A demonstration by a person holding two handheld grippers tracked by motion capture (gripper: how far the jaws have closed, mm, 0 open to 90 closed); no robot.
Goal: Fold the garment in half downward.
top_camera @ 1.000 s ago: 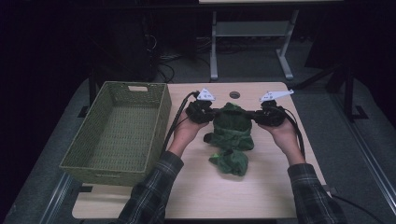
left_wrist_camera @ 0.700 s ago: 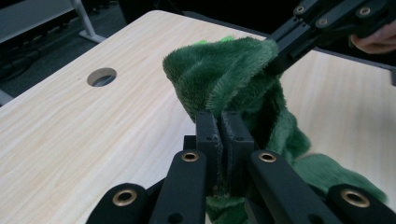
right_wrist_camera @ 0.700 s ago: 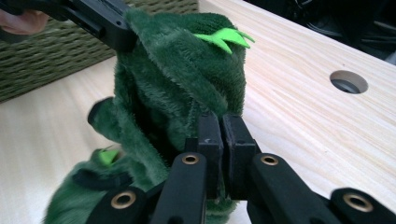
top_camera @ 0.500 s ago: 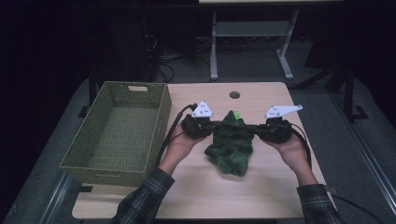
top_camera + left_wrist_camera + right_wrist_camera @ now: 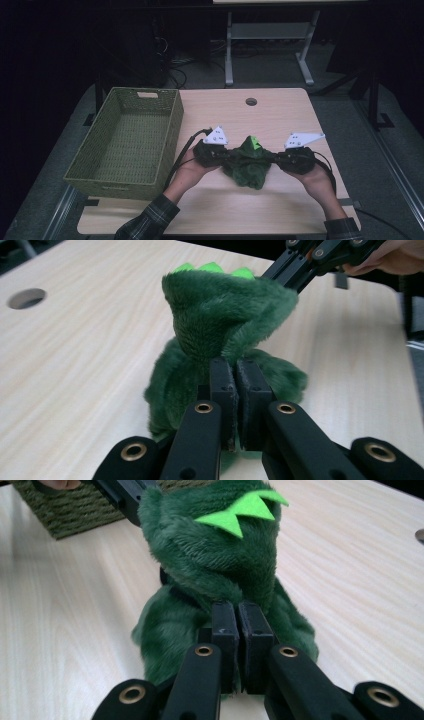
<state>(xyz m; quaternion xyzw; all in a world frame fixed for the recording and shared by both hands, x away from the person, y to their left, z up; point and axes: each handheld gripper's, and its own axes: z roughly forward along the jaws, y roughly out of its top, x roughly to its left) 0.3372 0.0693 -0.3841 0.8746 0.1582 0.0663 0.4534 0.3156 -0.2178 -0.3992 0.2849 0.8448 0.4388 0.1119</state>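
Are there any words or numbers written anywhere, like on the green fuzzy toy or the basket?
None: no word, number or sign can be read.
The green plush toy bears only plain light-green felt spikes.
The woven basket has a pale tag on its far rim, too small to read.
The grey plates on the left gripper and the right gripper show only small dots.

My left gripper (image 5: 226,157) and right gripper (image 5: 278,158) are matte black, each topped by a pale grey three-cornered plate dotted with small holes. Brass-ringed pivots mark the linkage bars behind the ribbed black pads (image 5: 223,390). Black cables trail back past my dark plaid sleeves (image 5: 150,220).
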